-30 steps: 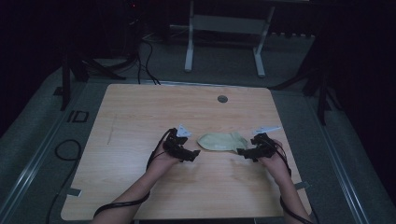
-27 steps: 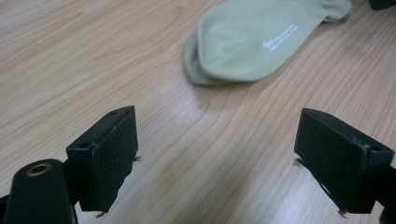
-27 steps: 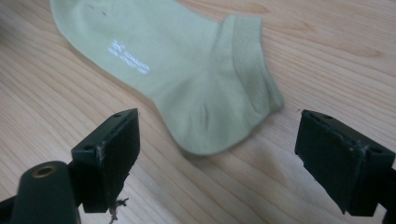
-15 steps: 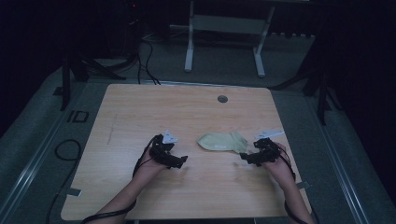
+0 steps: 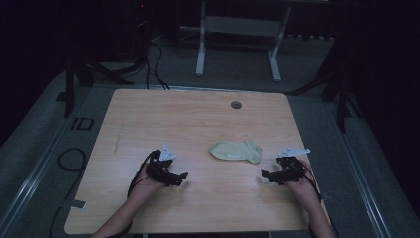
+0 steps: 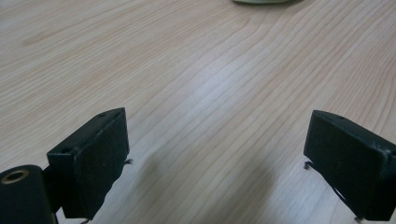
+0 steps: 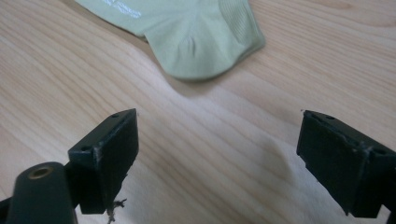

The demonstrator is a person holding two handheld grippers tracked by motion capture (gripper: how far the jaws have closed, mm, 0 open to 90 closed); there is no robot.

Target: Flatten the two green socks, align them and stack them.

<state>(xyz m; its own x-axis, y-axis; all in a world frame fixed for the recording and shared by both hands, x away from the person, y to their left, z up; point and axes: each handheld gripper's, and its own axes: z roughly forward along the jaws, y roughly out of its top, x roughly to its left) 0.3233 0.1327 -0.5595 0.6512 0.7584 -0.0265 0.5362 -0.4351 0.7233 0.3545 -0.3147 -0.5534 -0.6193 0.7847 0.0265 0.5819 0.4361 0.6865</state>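
Sock (image 5: 236,150) lies between both tools, touching neither.

A: Surface? Light wooden table (image 5: 198,119), pale grain, rounded corners, standing on grey floor (image 5: 49,148).

B: Items lying on it?

A: One pale green sock (image 5: 236,150), flat, slightly toward 3 o'clock of centre. A round grey grommet (image 5: 236,105) is set in the top at 12 o'clock, near the far edge.
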